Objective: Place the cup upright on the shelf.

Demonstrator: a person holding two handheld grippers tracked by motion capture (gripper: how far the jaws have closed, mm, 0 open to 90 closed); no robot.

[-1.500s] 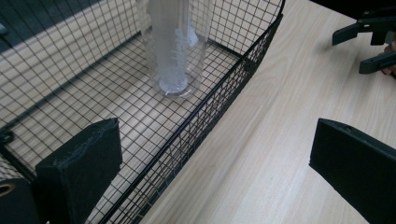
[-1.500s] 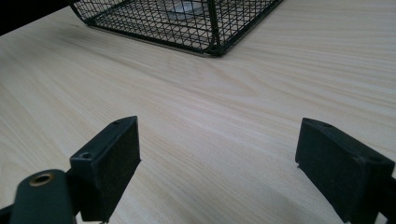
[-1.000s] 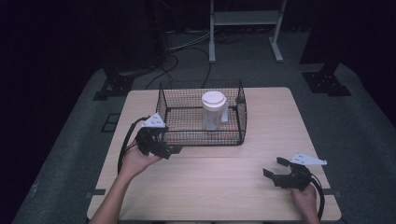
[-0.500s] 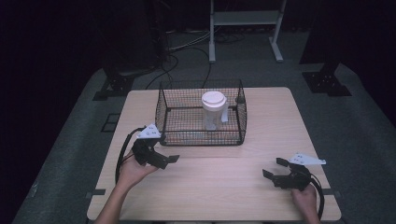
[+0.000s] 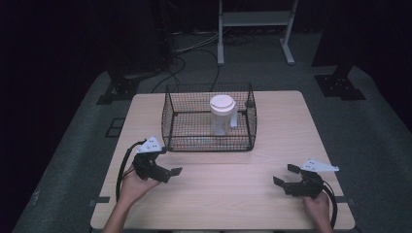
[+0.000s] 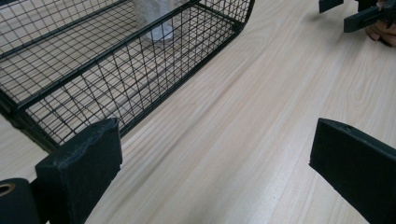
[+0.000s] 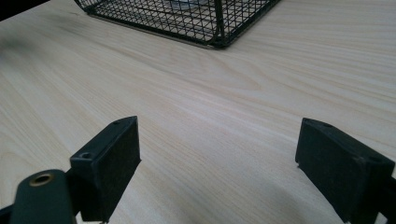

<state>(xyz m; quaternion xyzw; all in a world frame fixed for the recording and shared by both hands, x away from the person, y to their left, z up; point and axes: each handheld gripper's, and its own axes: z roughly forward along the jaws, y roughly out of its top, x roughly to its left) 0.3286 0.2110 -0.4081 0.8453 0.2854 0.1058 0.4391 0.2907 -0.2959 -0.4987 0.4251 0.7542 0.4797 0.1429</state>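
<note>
Cup (image 5: 222, 114) stands upright inside the basket (image 5: 168, 121) at the table's (image 5: 233, 199) far middle. Your left gripper (image 5: 169, 171) sits near-left just beside the basket — jaws wide, empty. Right gripper (image 5: 284, 175) near-right, well apart — spread, empty.

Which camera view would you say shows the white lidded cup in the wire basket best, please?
The high view: the white cup stands whole and upright, lid on, inside the wire basket, toward its right side. The left gripper view catches just its lower part through the mesh. The right gripper view shows a pale blur behind the mesh, too cropped to identify.
</note>
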